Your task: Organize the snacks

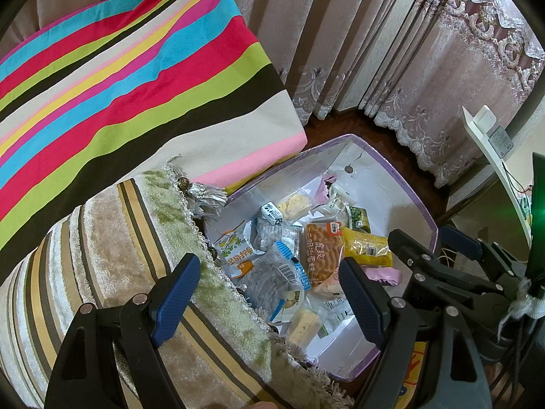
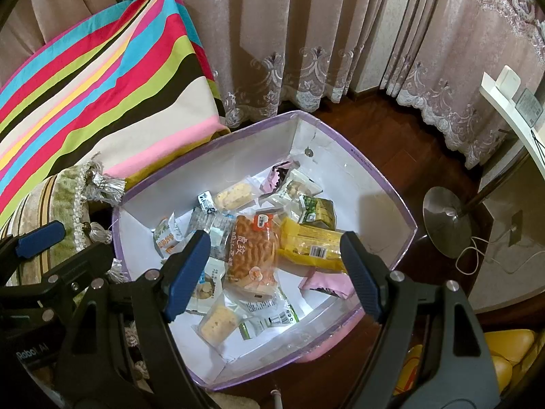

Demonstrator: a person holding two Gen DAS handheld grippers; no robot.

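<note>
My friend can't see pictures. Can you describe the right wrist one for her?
An open right gripper hovers over a purple-rimmed box of wrapped snacks, holding nothing. A striped cushion and curtains are behind it.

I can read little here. Between my right fingers [image 2: 276, 272], the brown tiger-striped cake packet [image 2: 252, 255] carries the large characters "虎纹"; a smaller line beneath them is too distorted for me to read. The left wrist view shows the same packet [image 1: 322, 255] just ahead of the left fingers [image 1: 272, 293], with "虎纹" again and a line below that I read as "三明治蛋糕". Low at the left edge of the right wrist view, the black body of the left gripper [image 2: 32, 352] is printed "Robot AI". Barcodes and the other wrappers' print are too small for me.
</note>
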